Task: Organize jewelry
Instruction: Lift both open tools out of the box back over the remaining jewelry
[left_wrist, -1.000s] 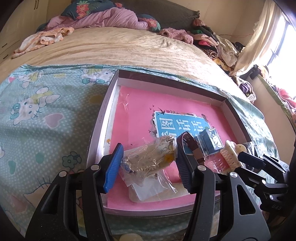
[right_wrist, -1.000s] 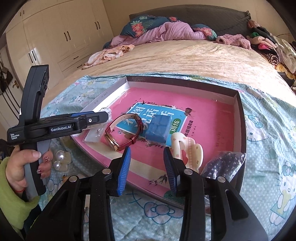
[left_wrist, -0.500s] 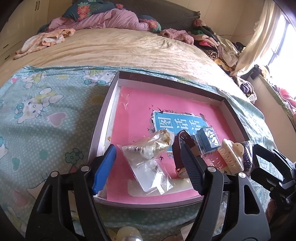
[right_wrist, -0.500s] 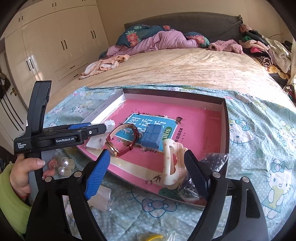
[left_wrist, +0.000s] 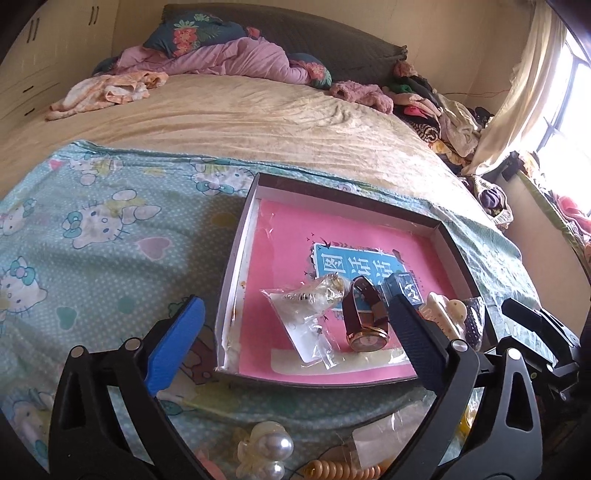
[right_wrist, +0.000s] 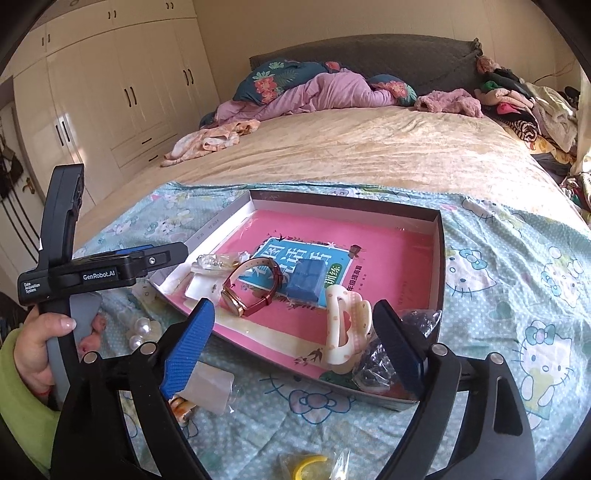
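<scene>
A shallow tray (left_wrist: 236, 254) lined in pink sits on a cartoon-print sheet (left_wrist: 110, 229) spread over the foot end of a bed (left_wrist: 258, 122). Both sets of tongs stand spread wide and hold nothing: the left tongs (left_wrist: 291, 347) hover over the tray's near left corner, the right tongs (right_wrist: 295, 343) over its near edge.

Inside the tray, a watch (left_wrist: 364, 317) with a dark red strap and gold case stands on its side near the middle of the near edge. Just to its left lie clear plastic bags of jewelry (left_wrist: 314, 295), one crumpled over a flat one. A small blue box (right_wrist: 308, 278) rests against the watch's far side, on the blue label printed on the pink liner. A cream hair claw (right_wrist: 345, 332) lies tilted toward the tray's near right corner, touching a clear bag of dark beads (right_wrist: 373, 365) in that corner.

On the sheet outside the tray's near edge are a pearl hair clip (left_wrist: 269, 450), an orange coiled hair tie (left_wrist: 332, 472), a flat clear packet (right_wrist: 208, 387) and a yellow ring-shaped piece (right_wrist: 308, 467) in plastic. A hand (right_wrist: 37, 347) in a green sleeve grips the handle of the left tool.
</scene>
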